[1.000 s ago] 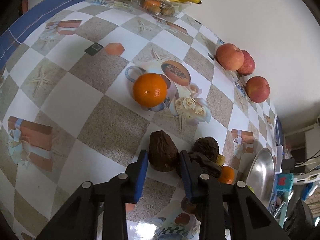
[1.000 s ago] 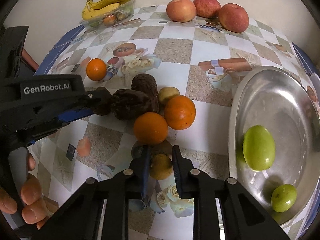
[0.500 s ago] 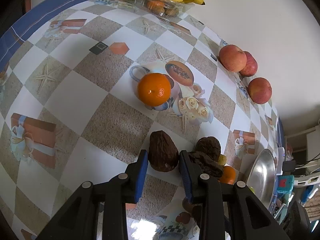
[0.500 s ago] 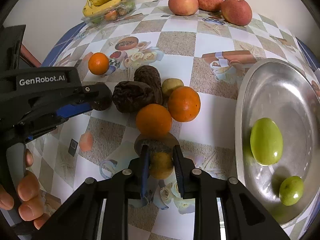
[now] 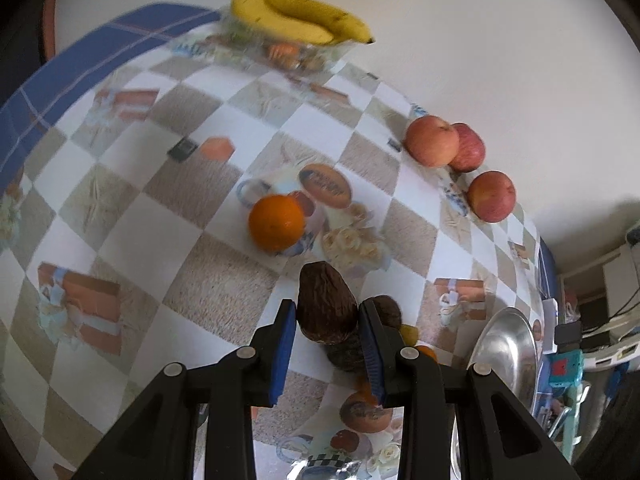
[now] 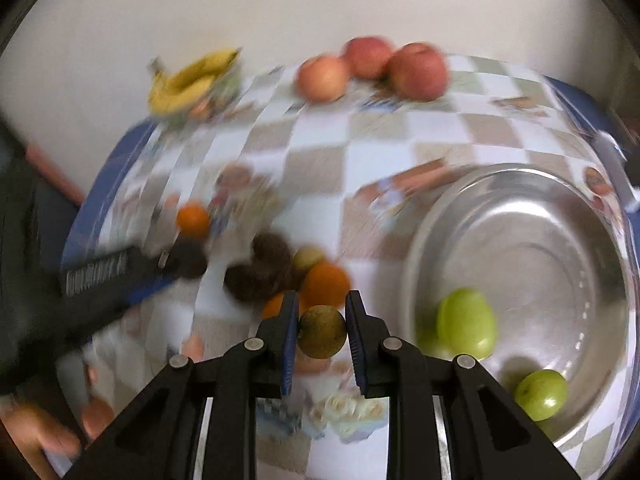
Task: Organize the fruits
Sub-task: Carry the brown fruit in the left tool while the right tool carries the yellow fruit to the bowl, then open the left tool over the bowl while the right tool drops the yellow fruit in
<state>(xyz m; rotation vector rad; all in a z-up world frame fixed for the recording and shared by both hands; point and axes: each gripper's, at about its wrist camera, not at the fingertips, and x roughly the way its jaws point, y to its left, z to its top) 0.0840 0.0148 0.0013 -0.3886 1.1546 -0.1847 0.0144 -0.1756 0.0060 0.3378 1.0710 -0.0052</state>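
My left gripper (image 5: 328,320) is shut on a dark brown wrinkled fruit (image 5: 326,308) and holds it above the checkered tablecloth. A lone orange (image 5: 276,227) lies just beyond it. My right gripper (image 6: 322,316) is shut on a small yellow-brown round fruit (image 6: 322,337), lifted off the table. Left of it lies a pile of dark wrinkled fruits (image 6: 256,272) and oranges (image 6: 326,282). The steel bowl (image 6: 520,200) at the right holds two green fruits (image 6: 466,326). The right wrist view is blurred.
Three red apples (image 5: 432,146) sit by the wall at the far right. A clear tray with bananas (image 5: 296,20) on top stands at the far edge. The left gripper's body (image 6: 100,276) shows at the left of the right wrist view.
Both grippers have risen off the table with their fruits held. The left one lifted the dark wrinkled fruit out of the pile; the right one lifted the yellow-brown fruit and swung toward the bowl.
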